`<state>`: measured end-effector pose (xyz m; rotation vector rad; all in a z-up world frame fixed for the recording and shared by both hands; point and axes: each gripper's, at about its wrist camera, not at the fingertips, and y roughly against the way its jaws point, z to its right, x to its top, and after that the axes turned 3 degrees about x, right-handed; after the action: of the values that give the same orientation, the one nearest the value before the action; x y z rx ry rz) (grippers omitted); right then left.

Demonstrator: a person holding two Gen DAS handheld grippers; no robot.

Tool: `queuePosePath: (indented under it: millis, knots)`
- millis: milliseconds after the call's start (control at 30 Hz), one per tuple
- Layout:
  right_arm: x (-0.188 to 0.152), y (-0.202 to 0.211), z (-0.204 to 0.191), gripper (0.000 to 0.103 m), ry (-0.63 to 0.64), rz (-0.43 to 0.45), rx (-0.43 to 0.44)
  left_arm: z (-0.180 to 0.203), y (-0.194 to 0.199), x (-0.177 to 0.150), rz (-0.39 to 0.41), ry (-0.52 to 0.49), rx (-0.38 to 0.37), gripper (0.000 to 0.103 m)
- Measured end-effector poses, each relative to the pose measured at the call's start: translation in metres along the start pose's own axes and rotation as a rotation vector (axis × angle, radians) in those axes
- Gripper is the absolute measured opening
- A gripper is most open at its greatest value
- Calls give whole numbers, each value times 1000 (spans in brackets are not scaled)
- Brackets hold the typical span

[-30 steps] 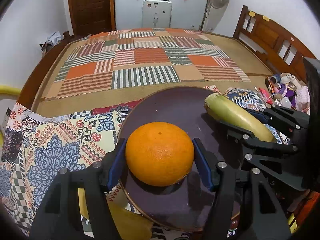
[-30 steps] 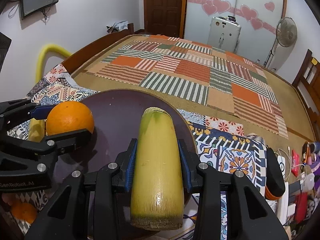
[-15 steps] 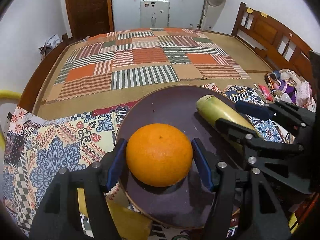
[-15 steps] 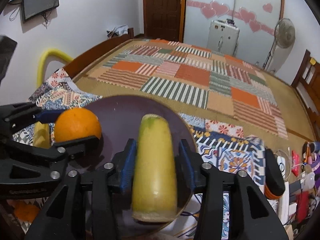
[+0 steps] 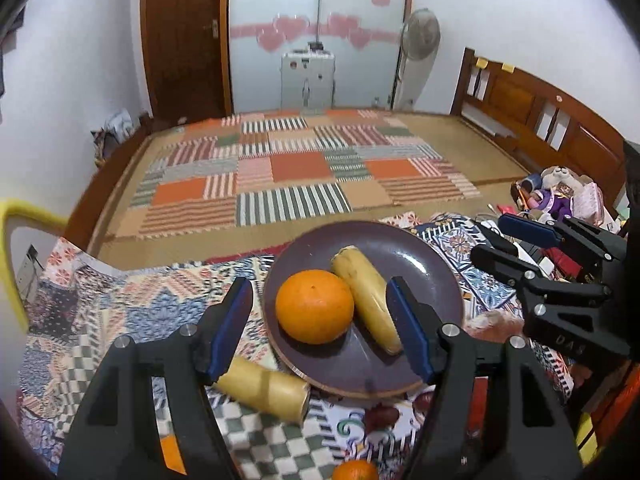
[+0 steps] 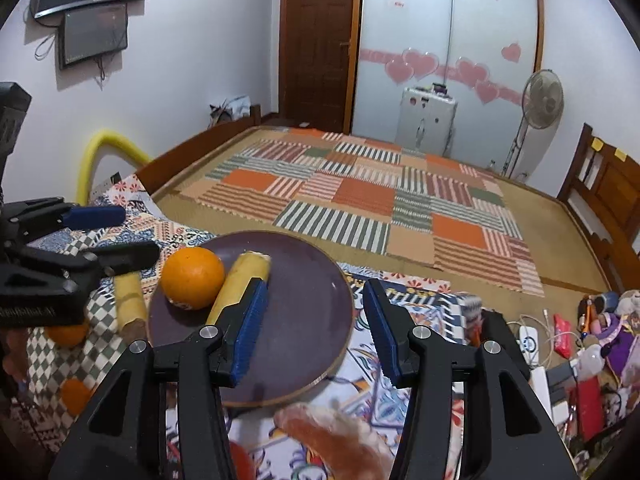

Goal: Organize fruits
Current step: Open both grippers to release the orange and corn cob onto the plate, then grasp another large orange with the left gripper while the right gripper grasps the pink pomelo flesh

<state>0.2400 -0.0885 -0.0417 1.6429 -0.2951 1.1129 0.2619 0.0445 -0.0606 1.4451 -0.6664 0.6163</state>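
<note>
A dark purple plate (image 5: 432, 280) lies on the patterned cloth and holds an orange (image 5: 314, 306) and a yellow banana piece (image 5: 366, 302) side by side. My left gripper (image 5: 320, 326) is open and empty, raised above and behind the plate. My right gripper (image 6: 314, 328) is open and empty over the plate (image 6: 312, 320), to the right of the banana piece (image 6: 242, 284) and the orange (image 6: 193, 278). The right gripper also shows in the left wrist view (image 5: 504, 240).
A second banana piece (image 5: 262, 388) lies on the cloth left of the plate. More oranges lie near the front edge (image 5: 354, 470) (image 6: 66, 334). A pinkish fruit (image 6: 336, 436) lies in front. Cluttered items (image 6: 576, 344) sit at the right.
Both grippers opened and let go of the orange and the banana piece, which now rest on the plate. Both grippers pulled back and up from the plate.
</note>
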Motion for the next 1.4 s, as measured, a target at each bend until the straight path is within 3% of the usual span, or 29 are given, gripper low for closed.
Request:
queuePosePath:
  millis: [233,467,633,833,1200,1267,1300,1400]
  knots:
    - [-15,28,2,50,-12,42,7,-12,51,-21,61,-4,21,73]
    - [-43,44,8,55,-21,44,-19,-41,70,-57,47,53,48,82]
    - [-70,44,14,59,-31,0,-29,-63,63,-87,7,83,88,82]
    - [-99,27,21,60,-48,-80,-39,-77,46,-114,-53,119,63,82]
    - [-106,-7,38,60,-73,-171,-25,-76,14,-128,-114,107,67,82]
    - [-106,-6,36,56,-67,-175,-22,-75,12,-129,-113,107,69,82]
    - [-107,-3,35,46,-68,-172,-17,-75,11,-129,-112,106,70,82]
    - [-110,6,28,39,-57,-180,-9,-75,10,-129,-109,111,69,82]
